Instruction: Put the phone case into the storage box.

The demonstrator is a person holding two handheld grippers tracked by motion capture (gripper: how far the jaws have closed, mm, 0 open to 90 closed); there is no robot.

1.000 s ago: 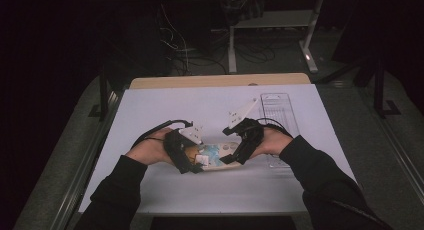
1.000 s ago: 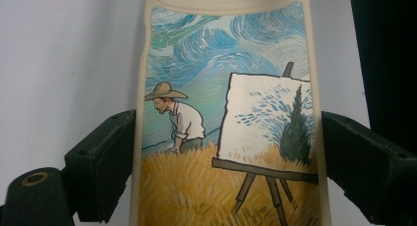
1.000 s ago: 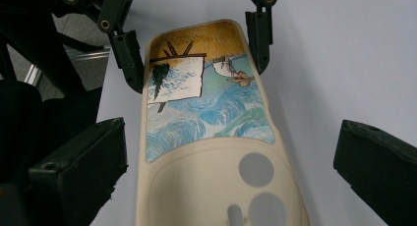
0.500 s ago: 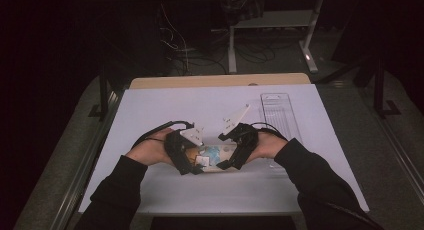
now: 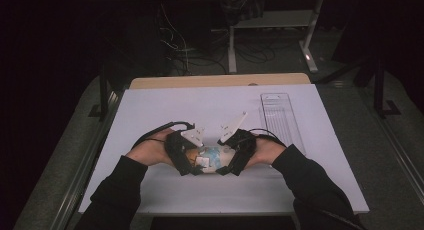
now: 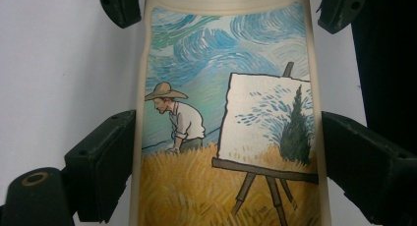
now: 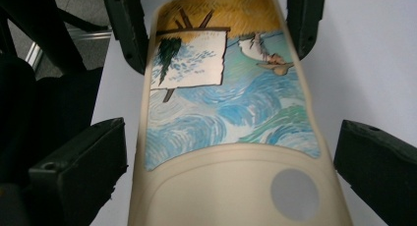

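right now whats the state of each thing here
phone case: lying flat on the white table, printed side up, held at both ends
left gripper: jaws shut on the case's sides
right gripper: jaws set either side of the case's camera end, gap showing at one jaw, so open
clear tray: lying flat at the table's right, untouched
table: white top

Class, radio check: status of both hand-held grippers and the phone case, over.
Left hand-held gripper clamped on phone case. Right hand-held gripper straddles its other end, one pad touching, the other off. Clear tray well aside.
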